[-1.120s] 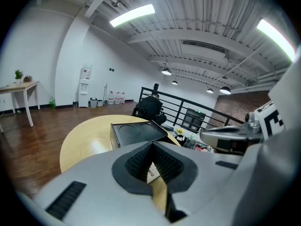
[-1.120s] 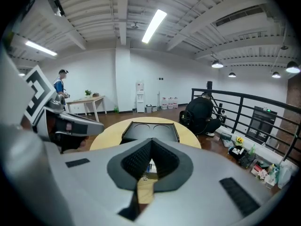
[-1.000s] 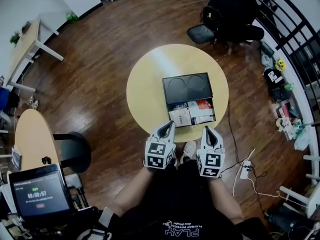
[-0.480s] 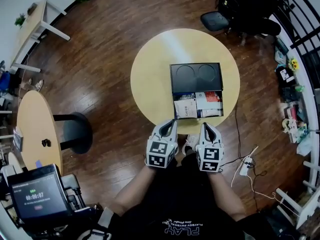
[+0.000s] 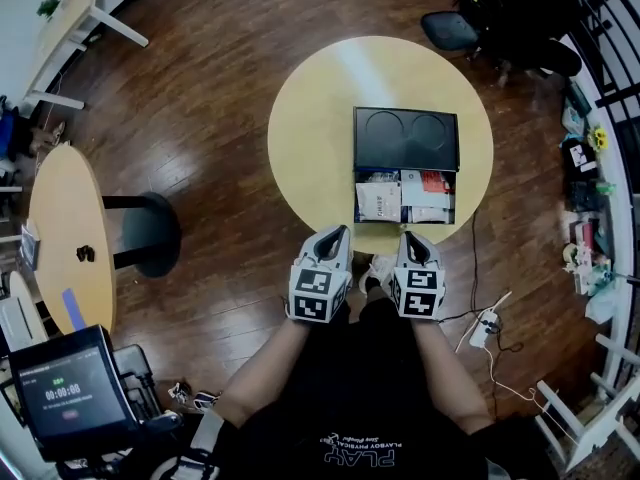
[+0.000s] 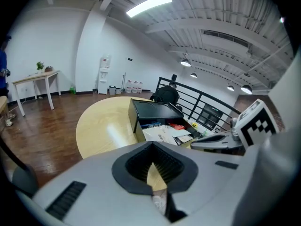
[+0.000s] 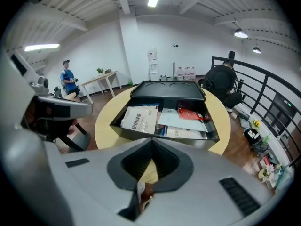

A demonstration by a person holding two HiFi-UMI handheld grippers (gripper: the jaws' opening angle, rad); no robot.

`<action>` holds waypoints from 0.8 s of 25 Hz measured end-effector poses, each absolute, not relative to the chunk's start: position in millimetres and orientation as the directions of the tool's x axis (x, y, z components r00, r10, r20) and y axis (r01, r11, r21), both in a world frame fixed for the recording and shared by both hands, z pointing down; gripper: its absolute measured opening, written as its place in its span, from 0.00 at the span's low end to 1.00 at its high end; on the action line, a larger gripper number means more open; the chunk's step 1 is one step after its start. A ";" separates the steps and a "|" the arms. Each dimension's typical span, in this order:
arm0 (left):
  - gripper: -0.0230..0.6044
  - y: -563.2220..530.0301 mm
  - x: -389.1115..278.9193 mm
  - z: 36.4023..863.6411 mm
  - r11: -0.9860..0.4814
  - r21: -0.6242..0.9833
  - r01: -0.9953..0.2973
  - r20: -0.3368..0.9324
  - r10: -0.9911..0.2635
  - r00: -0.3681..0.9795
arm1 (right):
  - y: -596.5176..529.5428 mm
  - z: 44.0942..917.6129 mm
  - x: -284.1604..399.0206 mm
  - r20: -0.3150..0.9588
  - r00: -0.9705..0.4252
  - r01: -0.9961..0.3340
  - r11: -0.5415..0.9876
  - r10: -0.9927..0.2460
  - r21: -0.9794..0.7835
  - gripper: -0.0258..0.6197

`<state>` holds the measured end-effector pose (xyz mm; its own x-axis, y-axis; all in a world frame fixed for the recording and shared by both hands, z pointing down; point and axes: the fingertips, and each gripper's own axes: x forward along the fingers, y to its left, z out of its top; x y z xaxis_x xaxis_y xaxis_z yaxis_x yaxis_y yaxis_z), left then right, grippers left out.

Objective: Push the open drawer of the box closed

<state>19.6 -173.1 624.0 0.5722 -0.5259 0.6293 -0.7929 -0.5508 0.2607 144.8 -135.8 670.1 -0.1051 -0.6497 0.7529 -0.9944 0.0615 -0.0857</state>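
A black box point(image 5: 405, 138) stands on the round yellow table point(image 5: 310, 138), also in the left gripper view point(image 6: 155, 109) and the right gripper view point(image 7: 168, 89). Its drawer point(image 5: 404, 197) is pulled out toward me and holds papers and packets point(image 7: 162, 119). My left gripper point(image 5: 337, 233) hangs shut and empty at the table's near edge, left of the drawer front. My right gripper point(image 5: 411, 238) is also shut and empty, just short of the drawer front. Neither touches the drawer.
A second round table point(image 5: 65, 238) and a black stool base point(image 5: 150, 233) lie to the left. A person sits on a chair point(image 5: 505, 8) behind the table. A power strip with cables point(image 5: 487, 333) lies on the floor at right, beside a railing and clutter.
The head view has shifted, so the table and box sit higher and further right. Both grippers stay shut, side by side at the near edge. The drawer stands open as before.
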 end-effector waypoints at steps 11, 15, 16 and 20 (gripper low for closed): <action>0.03 -160.9 10.6 637.5 -0.519 0.274 -0.810 0.660 -0.512 0.551 | -135.6 702.9 141.5 0.815 -0.125 -0.990 0.015 -0.566 -0.142 0.17; 0.03 -160.9 9.7 639.8 -0.512 0.275 -0.814 0.661 -0.514 0.546 | -138.0 711.8 142.5 0.827 -0.112 -0.993 0.024 -0.550 -0.118 0.17; 0.03 -161.2 9.3 641.1 -0.509 0.275 -0.816 0.662 -0.515 0.544 | -139.6 714.4 143.3 0.830 -0.106 -0.994 0.032 -0.547 -0.106 0.17; 0.03 -161.3 5.9 642.2 -0.501 0.272 -0.822 0.668 -0.516 0.536 | -146.5 721.2 144.9 0.839 -0.102 -0.995 0.048 -0.534 -0.090 0.17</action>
<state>5.9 -161.3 642.2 0.5359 -0.5164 0.6680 -0.8216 -0.5012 0.2717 144.9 -146.5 721.2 -0.1021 -0.5337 0.8395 -0.9947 0.0482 -0.0903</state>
